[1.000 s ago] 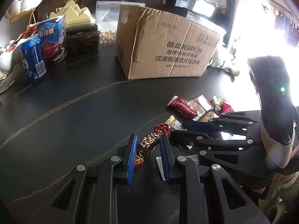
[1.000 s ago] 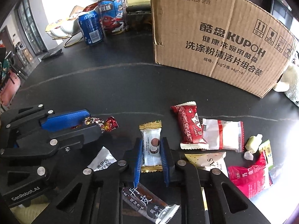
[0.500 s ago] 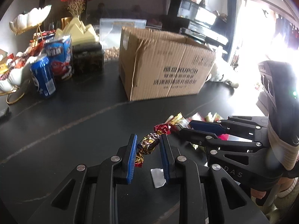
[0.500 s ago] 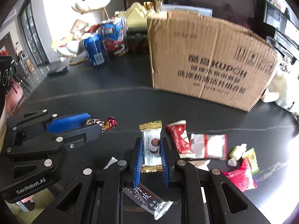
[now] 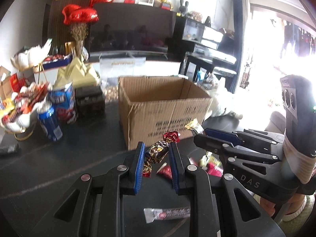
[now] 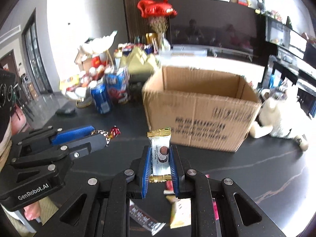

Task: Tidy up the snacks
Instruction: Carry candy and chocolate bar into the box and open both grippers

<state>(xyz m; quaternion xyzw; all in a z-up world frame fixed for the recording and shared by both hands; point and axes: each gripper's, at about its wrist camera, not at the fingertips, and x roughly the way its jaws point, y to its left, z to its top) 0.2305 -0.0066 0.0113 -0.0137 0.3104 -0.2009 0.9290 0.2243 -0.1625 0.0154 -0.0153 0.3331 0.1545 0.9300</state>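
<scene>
Left gripper (image 5: 156,154) pinches foil-wrapped candy (image 5: 157,151) across its middle; twisted ends stick out free. Right gripper (image 6: 159,158) clamps white biscuit packet (image 6: 159,155) by long edges, gold ends exposed. Both held above dark table (image 5: 69,158), short of open cardboard box (image 6: 199,106).

Risks:
- Slick foil, rounded candy: may squirt from pads.
- Grippers close side by side: collision possible over box.
- Low carry: packet end may catch box's near wall.
- Loose snacks (image 6: 177,207) remain below.
</scene>
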